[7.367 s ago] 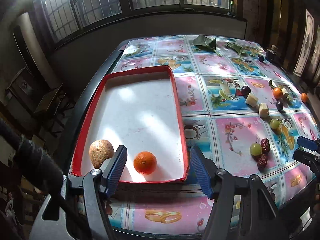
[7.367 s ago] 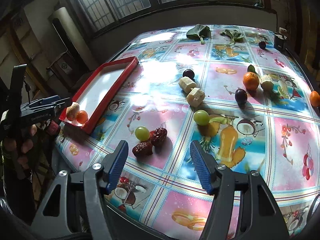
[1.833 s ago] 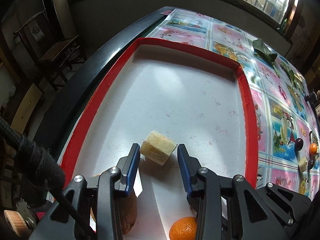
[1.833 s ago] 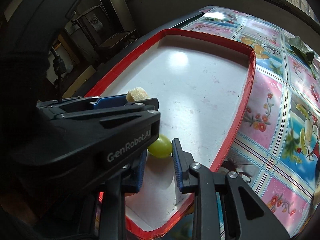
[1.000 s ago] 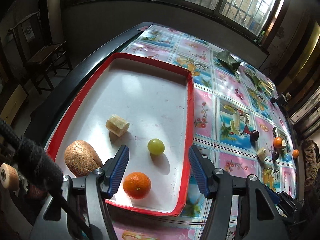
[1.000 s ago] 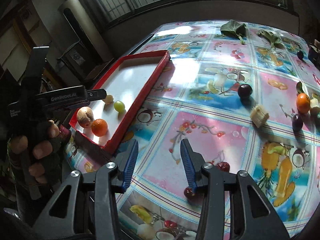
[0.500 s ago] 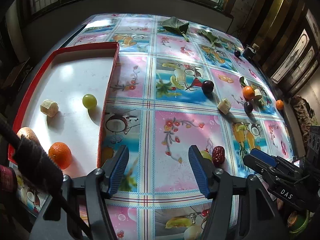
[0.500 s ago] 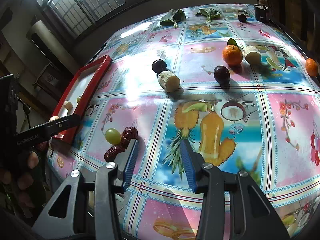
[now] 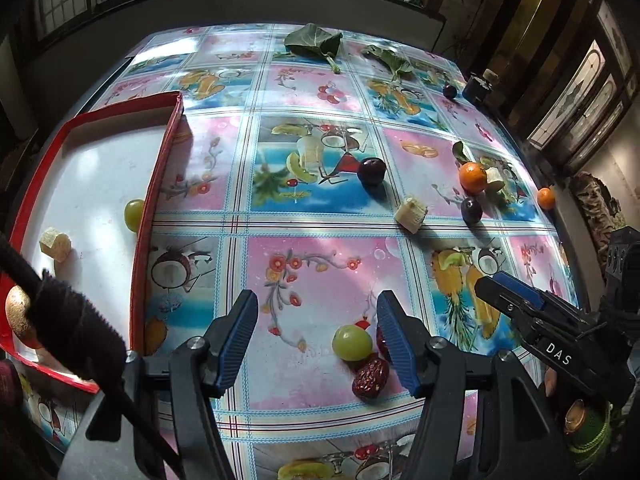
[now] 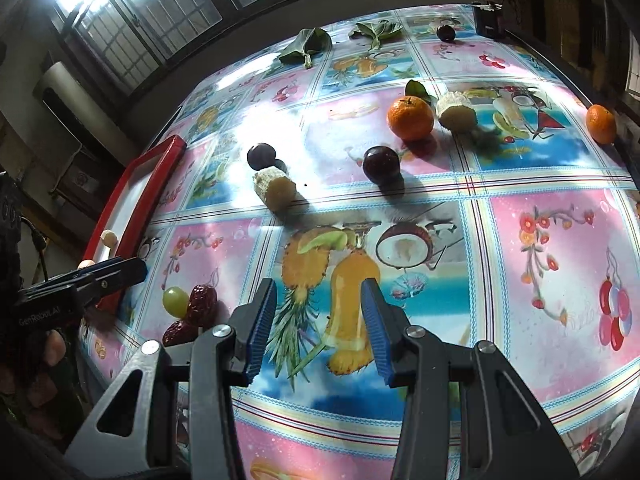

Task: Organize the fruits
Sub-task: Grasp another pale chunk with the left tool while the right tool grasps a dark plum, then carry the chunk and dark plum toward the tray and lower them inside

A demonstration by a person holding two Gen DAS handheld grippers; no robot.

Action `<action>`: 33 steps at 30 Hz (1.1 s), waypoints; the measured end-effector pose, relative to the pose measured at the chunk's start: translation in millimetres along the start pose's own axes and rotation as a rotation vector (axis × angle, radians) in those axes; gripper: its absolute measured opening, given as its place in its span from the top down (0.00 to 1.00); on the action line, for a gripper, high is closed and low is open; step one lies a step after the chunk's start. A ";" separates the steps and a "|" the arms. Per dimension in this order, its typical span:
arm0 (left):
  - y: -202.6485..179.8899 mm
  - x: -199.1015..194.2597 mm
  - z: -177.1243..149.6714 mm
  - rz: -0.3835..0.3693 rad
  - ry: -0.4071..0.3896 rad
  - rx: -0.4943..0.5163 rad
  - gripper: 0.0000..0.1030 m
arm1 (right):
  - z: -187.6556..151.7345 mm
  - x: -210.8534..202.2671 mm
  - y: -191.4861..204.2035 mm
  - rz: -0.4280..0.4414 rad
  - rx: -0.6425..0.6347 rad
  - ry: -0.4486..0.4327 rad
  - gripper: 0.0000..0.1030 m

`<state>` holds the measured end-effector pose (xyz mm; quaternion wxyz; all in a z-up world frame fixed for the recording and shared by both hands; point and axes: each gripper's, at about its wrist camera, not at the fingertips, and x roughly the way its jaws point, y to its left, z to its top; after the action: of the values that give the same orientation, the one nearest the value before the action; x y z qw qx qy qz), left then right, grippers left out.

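My left gripper [image 9: 316, 320] is open and empty above the table near its front edge. A green grape [image 9: 352, 343] and red dates [image 9: 371, 376] lie just inside its right finger. The red tray [image 9: 154, 200] at the left holds a green grape [image 9: 133, 214], a sugarcane piece [image 9: 56, 243] and a brown kiwi [image 9: 16, 314]. My right gripper [image 10: 318, 320] is open and empty over the tablecloth. Ahead of it lie a sugarcane piece [image 10: 276, 188], two plums [image 10: 381, 164], an orange [image 10: 410, 117] and another cane piece [image 10: 456, 111].
A second small orange [image 10: 600, 123] sits by the right table edge. Green leaves [image 9: 314, 42], a far plum [image 10: 445, 33] and a dark jar [image 10: 488, 16] lie at the back. The left gripper also shows in the right wrist view [image 10: 120, 272].
Both grippers have left the tray, where a cane piece and a grape now lie. My left gripper has moved right to the grape and dates. My right gripper has moved farther right over the table.
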<state>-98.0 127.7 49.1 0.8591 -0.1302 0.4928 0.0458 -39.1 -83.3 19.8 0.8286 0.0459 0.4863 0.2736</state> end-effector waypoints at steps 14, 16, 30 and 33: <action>-66.4 62.6 47.3 -0.050 0.055 0.118 0.40 | 63.5 34.4 -24.0 -0.107 -0.010 -0.023 0.57; -69.1 70.7 49.6 -0.053 0.066 0.122 0.40 | 65.7 37.9 -21.4 -0.114 -0.035 -0.027 0.61; -50.0 63.8 41.3 -0.045 0.030 0.094 0.74 | 53.3 22.6 -13.2 -0.080 -0.040 -0.035 0.75; -35.1 49.8 34.8 -0.024 0.013 0.061 0.74 | 48.4 16.7 -0.2 -0.057 -0.054 -0.037 0.75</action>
<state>-36.2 100.8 29.3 0.8600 -0.1100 0.4980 0.0197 7.5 -65.9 32.0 0.8459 0.0148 0.4644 0.2617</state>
